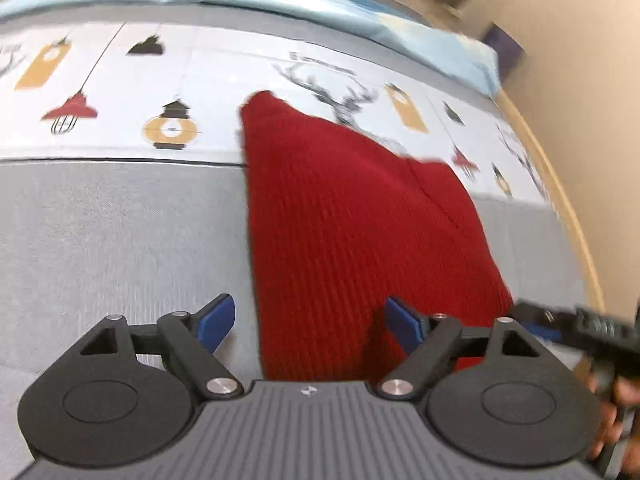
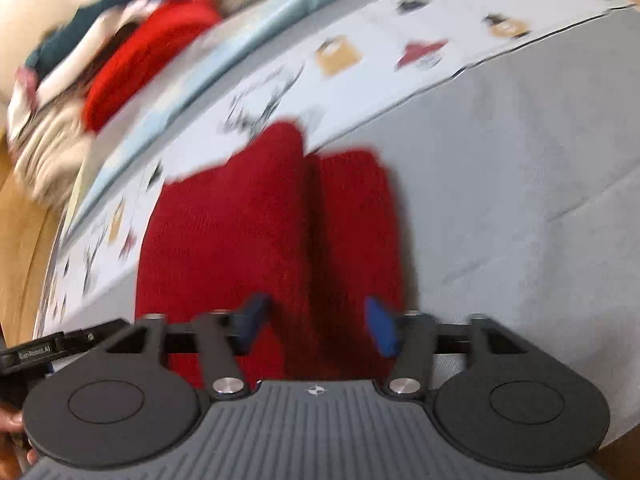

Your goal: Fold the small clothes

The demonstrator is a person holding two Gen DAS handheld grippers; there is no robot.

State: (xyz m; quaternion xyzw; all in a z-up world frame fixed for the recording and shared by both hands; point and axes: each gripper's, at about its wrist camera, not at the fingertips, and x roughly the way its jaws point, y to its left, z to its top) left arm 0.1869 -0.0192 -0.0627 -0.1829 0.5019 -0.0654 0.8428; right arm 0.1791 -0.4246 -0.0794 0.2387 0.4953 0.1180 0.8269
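While both grippers hang open, the red knit lies flat on the bed.

The left gripper spreads wide over the knit's near left edge, the right gripper wide over its near end, neither holding cloth; likely they are set to take the near hem together for a fold. The knit spans the grey sheet and the printed band. A clothes pile waits at the bed's far corner.

A home, most likely a bedroom: bed with grey sheet printed with lanterns and deer, light blue bedding along the far edge, heap of clothes piled beside cream walls.
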